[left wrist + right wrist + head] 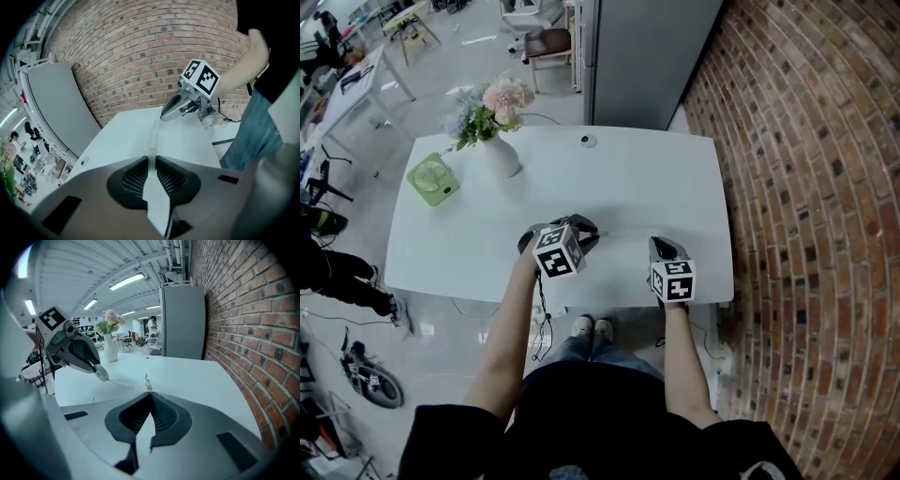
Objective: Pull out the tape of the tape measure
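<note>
My left gripper (591,232) is shut on a small white tape measure case (101,374) above the front of the white table (637,178). In the left gripper view the case (156,197) fills the gap between the pads. A thin pale tape (153,133) runs from it to my right gripper (164,116). The right gripper (150,393) is shut on the tape's end, whose tip (147,381) pokes up just past the jaws. In the head view the right gripper (655,243) is a short way to the right of the left one, with the tape (623,234) faint between them.
A white vase of flowers (500,150) and a green fan (432,178) stand at the table's far left. A small round fitting (588,141) sits at the far edge. A grey cabinet (652,56) stands behind; a brick wall (806,187) runs along the right.
</note>
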The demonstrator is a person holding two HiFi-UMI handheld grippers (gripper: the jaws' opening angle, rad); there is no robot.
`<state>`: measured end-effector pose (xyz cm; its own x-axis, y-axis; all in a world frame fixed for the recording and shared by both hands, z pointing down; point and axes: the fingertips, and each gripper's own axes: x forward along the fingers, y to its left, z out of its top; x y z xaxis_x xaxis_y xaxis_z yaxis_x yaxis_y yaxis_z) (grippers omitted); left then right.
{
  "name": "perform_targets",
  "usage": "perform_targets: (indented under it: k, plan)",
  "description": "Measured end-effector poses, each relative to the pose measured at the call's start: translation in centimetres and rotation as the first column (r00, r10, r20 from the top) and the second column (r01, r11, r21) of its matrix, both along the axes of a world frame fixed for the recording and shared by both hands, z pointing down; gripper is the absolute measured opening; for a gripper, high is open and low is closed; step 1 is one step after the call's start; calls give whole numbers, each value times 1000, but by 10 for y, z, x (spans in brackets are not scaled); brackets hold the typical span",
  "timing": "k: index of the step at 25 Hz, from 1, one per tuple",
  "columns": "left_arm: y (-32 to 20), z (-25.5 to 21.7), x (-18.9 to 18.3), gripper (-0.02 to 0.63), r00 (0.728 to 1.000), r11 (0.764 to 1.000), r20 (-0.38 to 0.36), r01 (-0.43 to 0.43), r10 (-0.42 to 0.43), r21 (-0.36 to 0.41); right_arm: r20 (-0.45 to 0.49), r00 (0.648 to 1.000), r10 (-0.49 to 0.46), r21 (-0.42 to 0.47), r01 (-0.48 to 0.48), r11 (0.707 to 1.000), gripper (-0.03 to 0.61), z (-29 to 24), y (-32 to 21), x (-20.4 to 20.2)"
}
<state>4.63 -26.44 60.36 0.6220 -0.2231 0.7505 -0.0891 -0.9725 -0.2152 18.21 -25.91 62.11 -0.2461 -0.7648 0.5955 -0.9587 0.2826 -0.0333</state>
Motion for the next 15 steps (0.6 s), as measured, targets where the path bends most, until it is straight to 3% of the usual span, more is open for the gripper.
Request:
perform_targets:
  k: [3,15]
  plan:
    - [-2,2,-6,71,1000,1000,-13,20,-21,-13,-24,1000,12,-8,-12,1000,3,3,1,6]
    - [-3,25,-40,71,997,997,50,65,-63,-39,-50,989,142,-28,-144,989,3,14,8,44]
